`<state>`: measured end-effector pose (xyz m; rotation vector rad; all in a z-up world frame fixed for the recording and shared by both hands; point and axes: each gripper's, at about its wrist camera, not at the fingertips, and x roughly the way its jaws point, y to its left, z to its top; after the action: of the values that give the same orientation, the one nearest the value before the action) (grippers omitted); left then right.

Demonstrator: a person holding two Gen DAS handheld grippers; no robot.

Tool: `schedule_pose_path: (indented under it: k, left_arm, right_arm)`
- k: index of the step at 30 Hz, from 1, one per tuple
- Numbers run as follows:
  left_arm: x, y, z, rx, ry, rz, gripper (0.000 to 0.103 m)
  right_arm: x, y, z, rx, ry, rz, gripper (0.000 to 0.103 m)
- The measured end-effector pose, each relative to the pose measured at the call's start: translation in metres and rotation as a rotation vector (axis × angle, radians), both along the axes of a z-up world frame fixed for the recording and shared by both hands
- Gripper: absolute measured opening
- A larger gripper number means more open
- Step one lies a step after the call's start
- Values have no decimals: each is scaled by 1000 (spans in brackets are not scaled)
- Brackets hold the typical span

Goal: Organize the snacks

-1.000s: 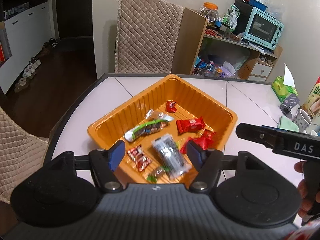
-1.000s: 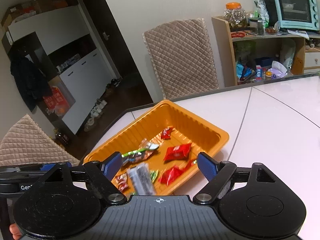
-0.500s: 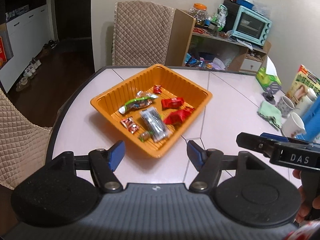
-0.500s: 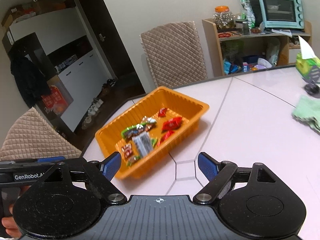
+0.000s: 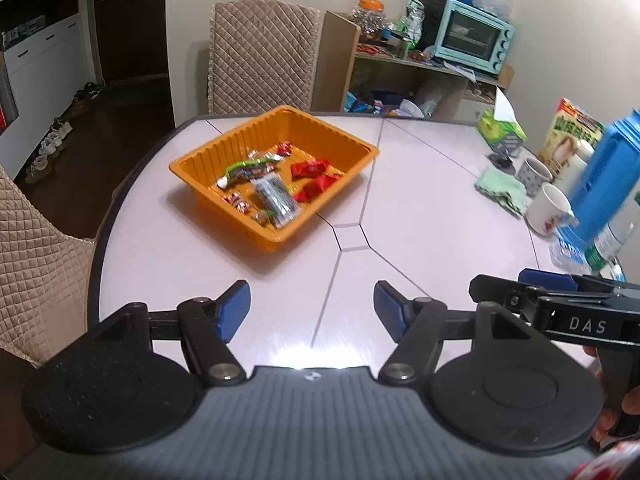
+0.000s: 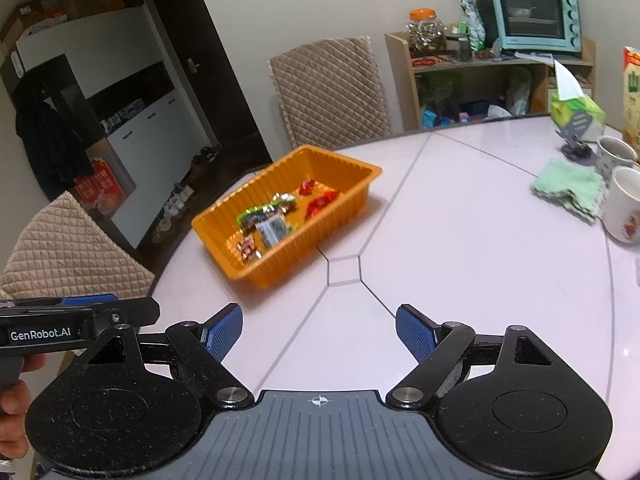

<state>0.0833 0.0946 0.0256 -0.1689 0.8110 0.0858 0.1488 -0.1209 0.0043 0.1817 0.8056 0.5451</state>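
An orange ribbed tray [image 5: 192, 170] [image 6: 352, 204] sits on the pale table toward its far left. Inside lie several wrapped snacks: a silver packet [image 5: 276, 200] [image 6: 272, 230], a green-edged bar [image 5: 248, 168], red wrappers [image 5: 308, 168] [image 6: 320, 204] and a small red-and-white candy [image 5: 236, 202]. My left gripper [image 5: 312, 312] is open over bare table, well short of the tray, nothing between its blue pads. My right gripper [image 6: 318, 334] is open too, also empty and back from the tray. Each gripper shows at the edge of the other's view.
Two mugs [image 5: 550, 208] [image 6: 622, 204], a green cloth [image 5: 500, 190] [image 6: 568, 188], a tissue box [image 5: 502, 128], a blue container [image 5: 600, 184] and bottles stand along the table's right side. Quilted chairs [image 5: 260, 56] flank the table. A shelf holds a teal oven [image 5: 472, 36].
Both grippers have pulled back from directly over the tray toward the near side of the table. The tray now looks small and far. Both jaws stay as wide as before.
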Motion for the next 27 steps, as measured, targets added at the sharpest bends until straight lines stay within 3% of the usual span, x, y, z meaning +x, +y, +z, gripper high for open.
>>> schedule_pose_path:
  k: [11,27]
  left_arm:
    - [-40,-37,-5,10,24,-61,66]
    - [-63,-62,-13,12,48,-115,66]
  right_arm:
    - [-50,-32,-1,-56,37,-30,83]
    - [-90,-48,-3,-65,56,-41,83]
